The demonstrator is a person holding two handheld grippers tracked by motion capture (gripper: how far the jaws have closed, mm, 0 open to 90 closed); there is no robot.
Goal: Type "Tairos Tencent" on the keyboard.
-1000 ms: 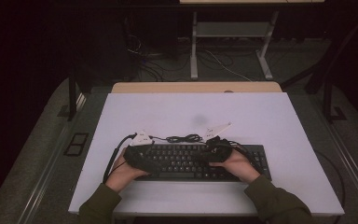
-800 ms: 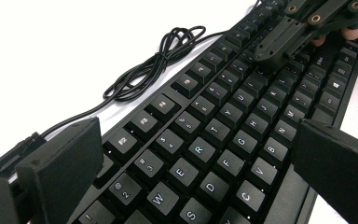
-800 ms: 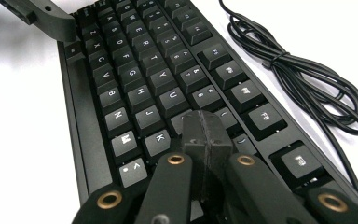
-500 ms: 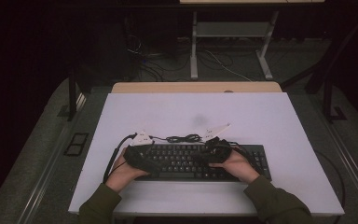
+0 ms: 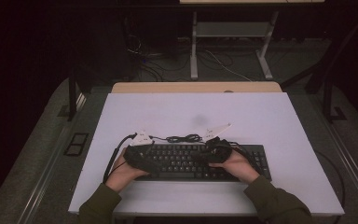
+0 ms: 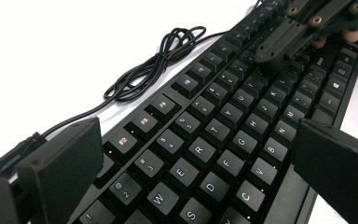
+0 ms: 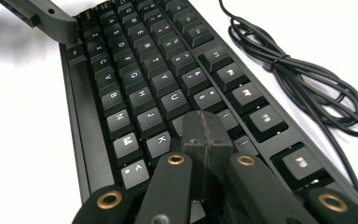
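two grippers over one keyboard

two grippers work a black keyboard [image 5: 193, 161] lying near the front edge of a white table [image 5: 261, 112]. left gripper [image 6: 191, 154]: jaws spread wide, hovering over the left letter block, one jaw near the number row, the other off the space-bar edge; nothing between them. bundled keyboard cable [image 6: 156, 63] lies on the table just behind the function row. right gripper [image 7: 205, 133]: jaws pressed together into one blunt tip, down on the keys around i/k, pinching nothing; contact with a key looks likely, cannot confirm. judged step: key pressing with the closed tip. next move calls for a short straight press on one key without catching its neighbours. room dim; a desk frame [image 5: 228, 44] and floor cables beyond.
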